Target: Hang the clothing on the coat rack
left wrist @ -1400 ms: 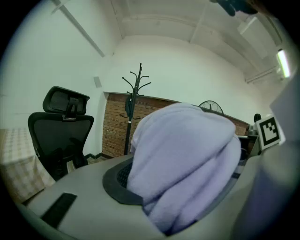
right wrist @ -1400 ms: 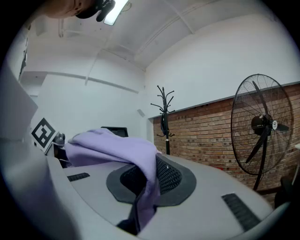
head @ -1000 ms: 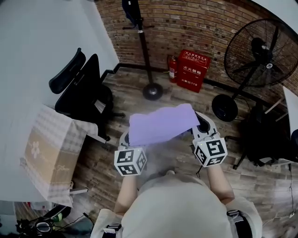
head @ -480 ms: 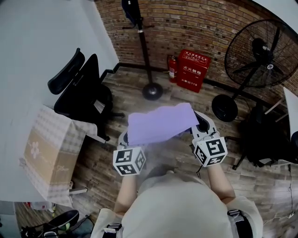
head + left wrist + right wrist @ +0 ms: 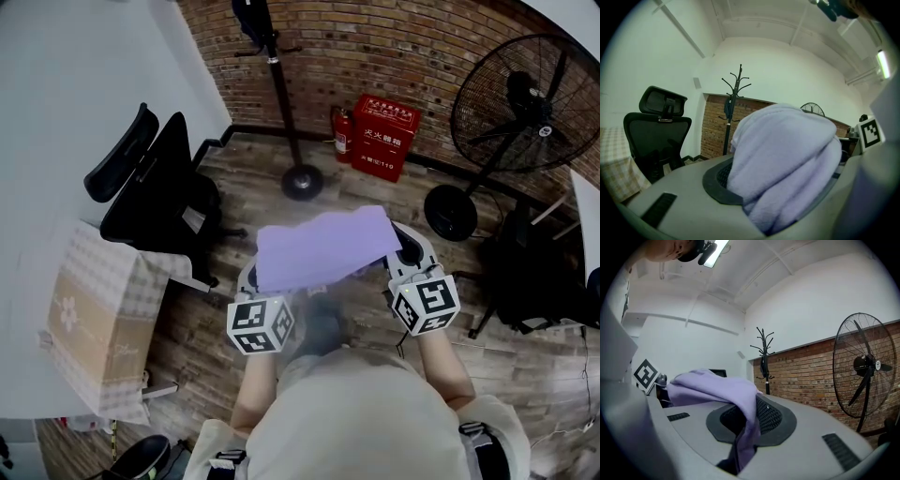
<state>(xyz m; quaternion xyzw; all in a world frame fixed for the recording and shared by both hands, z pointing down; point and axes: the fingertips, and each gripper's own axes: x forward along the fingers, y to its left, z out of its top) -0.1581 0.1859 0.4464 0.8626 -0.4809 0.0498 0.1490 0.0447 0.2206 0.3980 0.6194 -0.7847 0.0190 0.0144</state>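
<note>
Left gripper (image 5: 251,281) is clamped on a thick, bunched fold of the lilac garment (image 5: 323,246); in the left gripper view the soft cloth fills the space between the jaws and bulges above them. Right gripper (image 5: 411,251) is closed on a thin edge of the same garment, which drapes over the black pad (image 5: 764,420) and runs down into the narrow slot between the jaws. Each gripper's marker cube faces up, the left cube (image 5: 262,325) at 7 o'clock from the garment and the right cube (image 5: 425,302) at 4 o'clock. The garment is stretched between the two grippers as a flat, slightly tilted sheet, held up in the air above the wooden floor (image 5: 234,216) and in front of the person's torso (image 5: 347,412).

From the garment, the coat rack (image 5: 281,94) stands well apart at 12 o'clock, its round base (image 5: 302,182) on the floor before the brick wall (image 5: 375,47), with a dark item (image 5: 251,19) on its upper hooks. A red box (image 5: 386,138) and a fire extinguisher (image 5: 341,136) sit at 1 o'clock against the wall. A large standing fan (image 5: 511,103) is at 2 o'clock. A black office chair (image 5: 155,183) is at 10 o'clock, and a cardboard box (image 5: 89,323) under a checked cloth lies at 8 o'clock
</note>
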